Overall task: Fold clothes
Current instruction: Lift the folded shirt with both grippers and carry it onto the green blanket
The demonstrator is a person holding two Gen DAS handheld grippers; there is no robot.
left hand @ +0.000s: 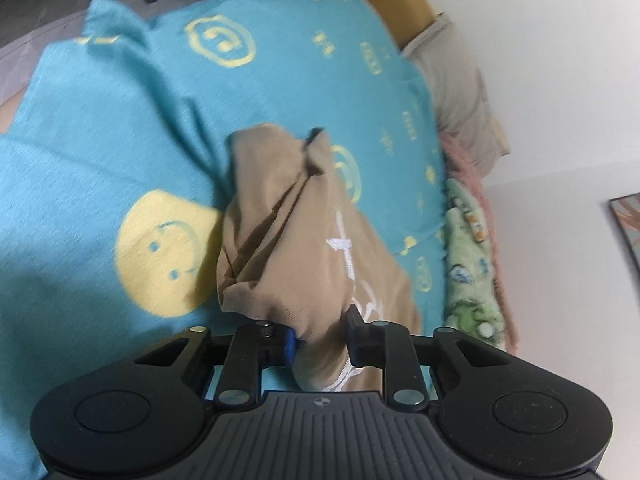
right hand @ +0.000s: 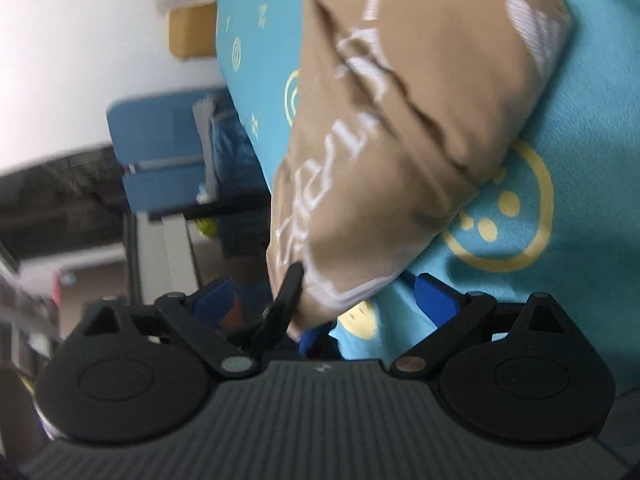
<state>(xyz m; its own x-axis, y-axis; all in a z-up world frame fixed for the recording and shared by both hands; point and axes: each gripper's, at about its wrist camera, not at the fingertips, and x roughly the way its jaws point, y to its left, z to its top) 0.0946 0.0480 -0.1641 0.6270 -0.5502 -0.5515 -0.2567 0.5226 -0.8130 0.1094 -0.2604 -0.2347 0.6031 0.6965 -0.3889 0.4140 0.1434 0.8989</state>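
A tan garment (left hand: 296, 240) with white lettering lies bunched on a teal bedspread (left hand: 100, 128) printed with yellow smiley faces. My left gripper (left hand: 322, 332) is shut on the garment's near end, its blue pads pinching a thick fold of cloth. In the right wrist view the same tan garment (right hand: 400, 100) fills the upper middle, folded over on itself. My right gripper (right hand: 324, 300) stands wide open, its blue pads far apart on either side of the garment's lower corner without touching it. A black finger (right hand: 288, 292) of the left gripper shows against that corner.
A wooden headboard (left hand: 400, 0) and a beige pillow (left hand: 460, 92) sit at the far end of the bed. A green patterned blanket (left hand: 468, 272) and pink fluffy cloth (left hand: 472, 168) lie along the bed's edge by the white wall. A blue chair (right hand: 160, 152) stands beside the bed.
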